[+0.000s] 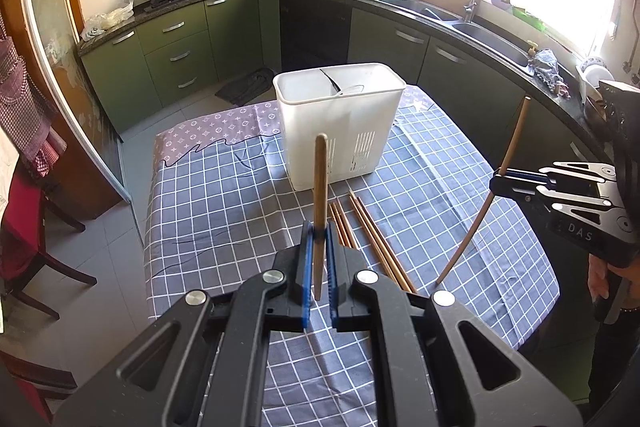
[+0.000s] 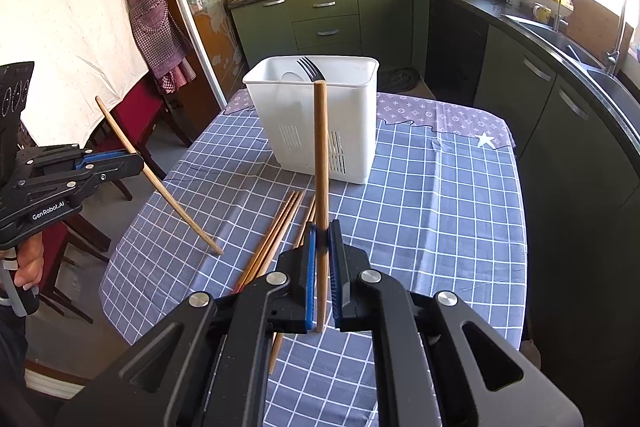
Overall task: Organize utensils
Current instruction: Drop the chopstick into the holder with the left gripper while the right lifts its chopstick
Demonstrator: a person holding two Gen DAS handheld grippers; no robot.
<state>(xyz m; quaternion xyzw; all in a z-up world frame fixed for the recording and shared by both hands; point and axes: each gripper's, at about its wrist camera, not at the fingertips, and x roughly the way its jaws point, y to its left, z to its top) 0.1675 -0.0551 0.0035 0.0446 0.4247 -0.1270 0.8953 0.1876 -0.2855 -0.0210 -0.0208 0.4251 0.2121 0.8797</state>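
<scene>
My left gripper (image 1: 319,233) is shut on a wooden chopstick (image 1: 320,195) held upright above the table; it also shows in the right wrist view (image 2: 136,157). My right gripper (image 2: 322,229) is shut on another wooden chopstick (image 2: 321,163), also upright; it shows in the left wrist view (image 1: 498,181). A white utensil holder (image 1: 340,123) stands on the table beyond both grippers, with a fork (image 2: 310,69) and a spoon inside. Several loose chopsticks (image 1: 368,239) lie on the checked cloth in front of it.
The table wears a blue checked cloth (image 1: 224,195). Red chairs (image 1: 24,243) stand at its left side. Green kitchen cabinets (image 1: 180,55), a stove with pans and a sink (image 1: 492,39) run round the back and right.
</scene>
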